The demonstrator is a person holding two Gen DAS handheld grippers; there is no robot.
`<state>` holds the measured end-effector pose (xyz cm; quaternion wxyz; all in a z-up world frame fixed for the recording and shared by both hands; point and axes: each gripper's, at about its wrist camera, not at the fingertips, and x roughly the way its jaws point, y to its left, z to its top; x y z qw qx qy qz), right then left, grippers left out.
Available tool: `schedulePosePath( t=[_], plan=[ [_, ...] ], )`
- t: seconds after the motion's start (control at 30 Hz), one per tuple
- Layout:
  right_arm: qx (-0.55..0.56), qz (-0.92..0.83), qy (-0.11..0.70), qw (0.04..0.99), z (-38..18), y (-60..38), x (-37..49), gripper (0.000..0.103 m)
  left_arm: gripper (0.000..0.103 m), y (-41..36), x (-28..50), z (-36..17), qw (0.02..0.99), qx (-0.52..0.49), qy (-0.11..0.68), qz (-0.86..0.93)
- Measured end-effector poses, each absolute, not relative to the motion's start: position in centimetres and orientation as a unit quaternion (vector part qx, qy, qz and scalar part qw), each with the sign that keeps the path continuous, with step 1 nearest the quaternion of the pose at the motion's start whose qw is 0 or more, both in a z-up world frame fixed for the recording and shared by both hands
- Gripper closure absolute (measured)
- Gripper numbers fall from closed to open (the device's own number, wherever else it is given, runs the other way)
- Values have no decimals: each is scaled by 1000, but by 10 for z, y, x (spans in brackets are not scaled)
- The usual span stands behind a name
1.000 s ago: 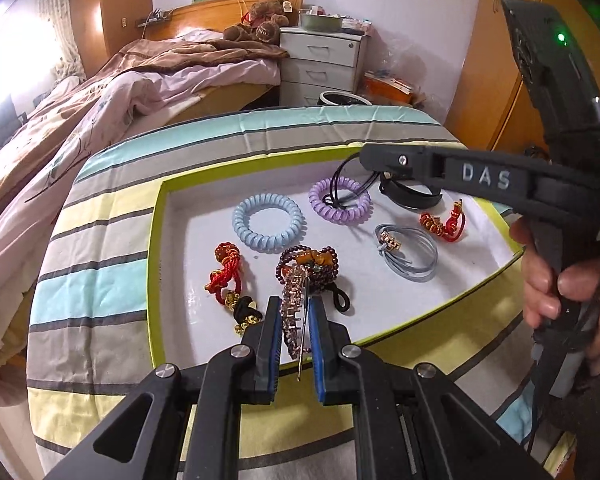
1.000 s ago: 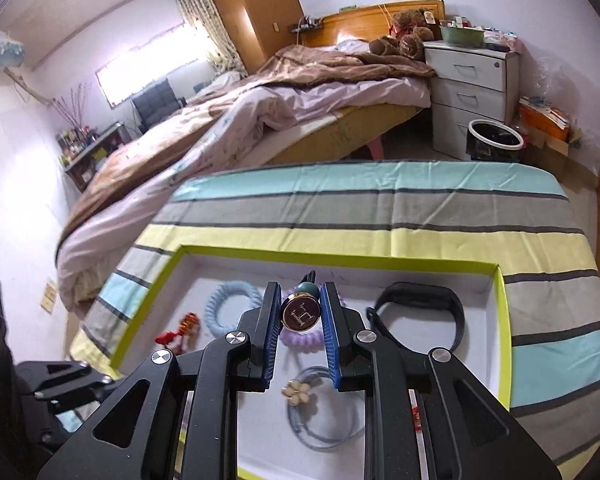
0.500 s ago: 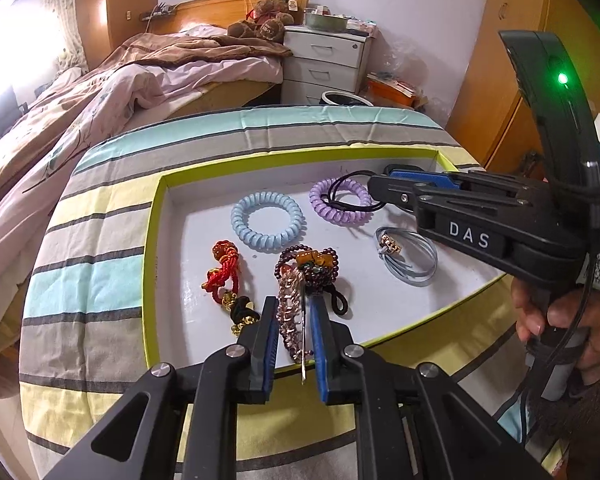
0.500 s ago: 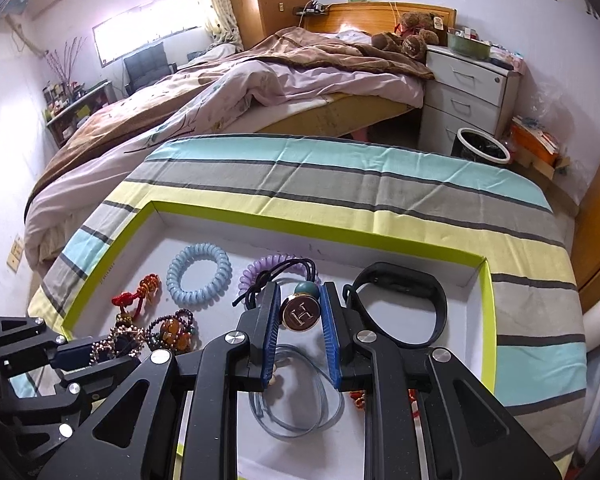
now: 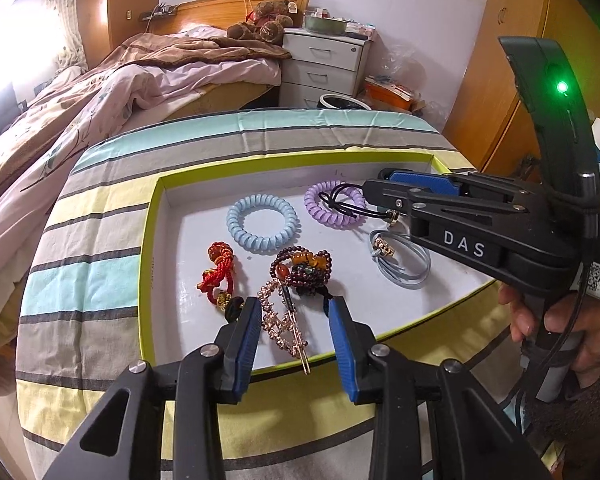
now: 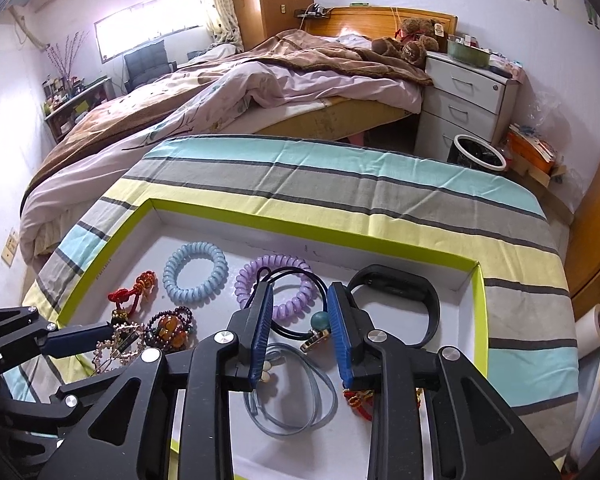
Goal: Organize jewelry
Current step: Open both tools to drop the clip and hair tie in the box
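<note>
Left wrist view: the left gripper (image 5: 296,336) hangs over the near edge of a shallow white tray with a lime-green rim (image 5: 148,248), its blue-padded jaws opening, with a rose-gold beaded hair clip (image 5: 282,326) lying loose on the tray floor between them, touched by neither pad. Just beyond its fingertips rests a dark red beaded bracelet with amber stones (image 5: 306,266); to its left, a red knotted cord charm (image 5: 218,270); farther ahead, a pale blue spiral hair tie (image 5: 263,224) and a lilac spiral hair tie (image 5: 334,206). To its right the right gripper (image 5: 384,190) reaches in, a hand (image 5: 540,316) on its handle, above a grey looped cord hair tie with a gold charm (image 5: 400,260). The tray sits on a striped tablecloth (image 5: 100,248).

Right wrist view: the right gripper (image 6: 298,332) points down into the tray (image 6: 478,320), its jaws opening; a black elastic hair tie with a teal bead and round gold charm (image 6: 318,326) lies between the pads, the bead close against the right-hand pad, contact unclear. Beyond the fingertips lies the lilac spiral tie (image 6: 276,292), under them the grey looped tie (image 6: 292,396), to their right a black wristband (image 6: 396,296), and to their left the blue spiral tie (image 6: 196,272) and the left gripper (image 6: 80,336)
</note>
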<state>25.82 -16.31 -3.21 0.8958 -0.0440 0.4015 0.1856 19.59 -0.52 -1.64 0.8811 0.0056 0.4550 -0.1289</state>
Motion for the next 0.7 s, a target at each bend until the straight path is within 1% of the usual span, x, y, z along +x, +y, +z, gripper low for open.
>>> schedulePosePath(
  t=[0.07,0.13,0.7],
  plan=[
    [-42,186,398,897,-30,-164,257,73,68,-6,195,-14,883,10,452,-123],
    [-35,186,393,900,-27,-167,254,73,64,-7,193,-12,884,7,450,-126],
    [1,171,359,917,1,-186,204,71,64,-7,162,7,900,-2,427,-83]
  ],
)
